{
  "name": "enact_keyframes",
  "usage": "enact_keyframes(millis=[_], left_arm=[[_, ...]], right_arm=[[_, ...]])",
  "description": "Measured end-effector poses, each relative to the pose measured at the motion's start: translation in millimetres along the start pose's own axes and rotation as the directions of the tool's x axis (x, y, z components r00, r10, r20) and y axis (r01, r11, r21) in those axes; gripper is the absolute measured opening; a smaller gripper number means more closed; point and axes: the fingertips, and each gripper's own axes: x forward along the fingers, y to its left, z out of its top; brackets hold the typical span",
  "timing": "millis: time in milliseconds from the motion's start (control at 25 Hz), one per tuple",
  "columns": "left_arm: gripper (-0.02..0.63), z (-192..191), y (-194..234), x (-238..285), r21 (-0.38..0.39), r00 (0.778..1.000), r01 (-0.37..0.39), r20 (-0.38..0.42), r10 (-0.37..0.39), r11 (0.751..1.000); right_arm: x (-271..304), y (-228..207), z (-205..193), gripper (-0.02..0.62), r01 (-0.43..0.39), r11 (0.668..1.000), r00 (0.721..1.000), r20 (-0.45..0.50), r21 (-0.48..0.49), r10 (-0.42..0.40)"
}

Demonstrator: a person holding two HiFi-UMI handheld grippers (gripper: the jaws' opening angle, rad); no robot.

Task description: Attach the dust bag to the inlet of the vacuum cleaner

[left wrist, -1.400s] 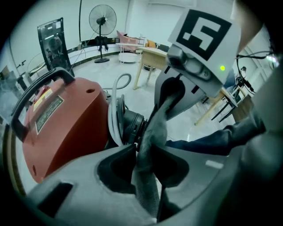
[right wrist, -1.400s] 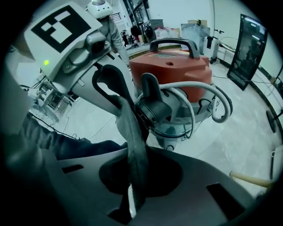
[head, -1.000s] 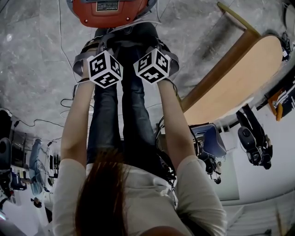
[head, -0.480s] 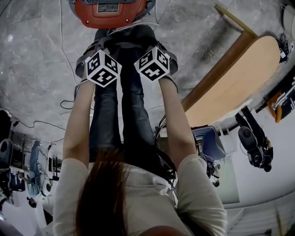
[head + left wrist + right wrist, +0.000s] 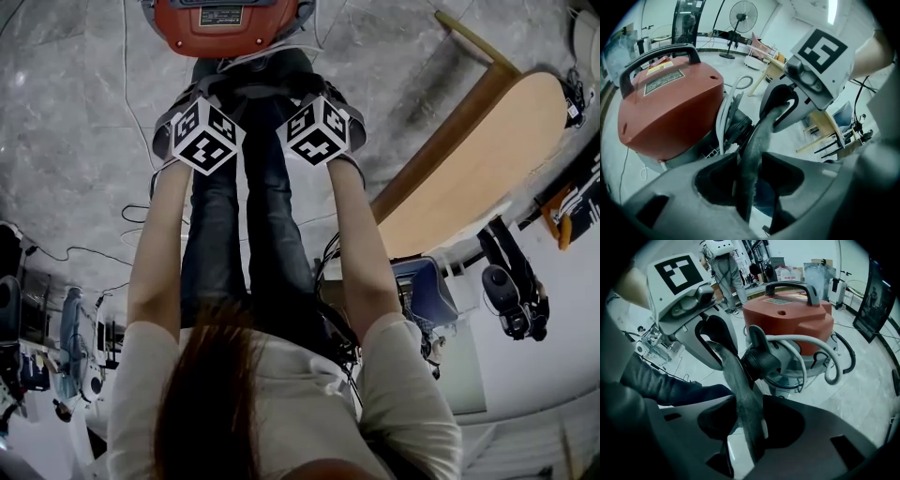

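The red vacuum cleaner [image 5: 220,23] [image 5: 670,103] [image 5: 792,310] stands on the floor in front of the person's legs, its black round inlet [image 5: 738,126] [image 5: 761,362] facing the grippers. The dark grey dust bag [image 5: 757,140] [image 5: 736,380] stretches edge-on from the inlet between both grippers. My left gripper [image 5: 747,164] has its jaws opening, with the bag's fabric between them and a gap on each side. My right gripper [image 5: 750,413] is likewise opening around the fabric. In the head view both marker cubes [image 5: 208,138] [image 5: 319,131] sit side by side below the vacuum cleaner.
A white hose [image 5: 825,357] loops round the vacuum cleaner's base. A wooden table [image 5: 478,159] stands at the right, with a blue chair [image 5: 427,281] near it. Thin cables [image 5: 127,94] run over the grey floor at the left. A standing fan [image 5: 743,11] and a person [image 5: 724,263] are farther off.
The left gripper's cube has rolled a little and the two cubes stand slightly farther apart. Both hands stay where they were.
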Motion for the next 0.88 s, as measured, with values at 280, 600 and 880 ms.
enact_keyframes(millis=[280,600,880], left_arm=[[0.17,3,3,-14,-0.021,1.0,-0.013,0.02,0.013,1.0],[0.17,10,0,-34,-0.036,0.998,-0.029,0.051,0.031,0.999],[0.124,32,6,-73,-0.077,0.973,-0.128,0.182,0.14,0.989]], right_arm=[[-11,3,3,0.158,-0.024,1.0,1.0,-0.003,0.014,0.024],[-36,-2,12,0.152,0.006,0.996,0.999,0.051,0.089,-0.011],[-75,-11,40,0.065,0.08,0.984,0.978,0.179,0.161,-0.109]])
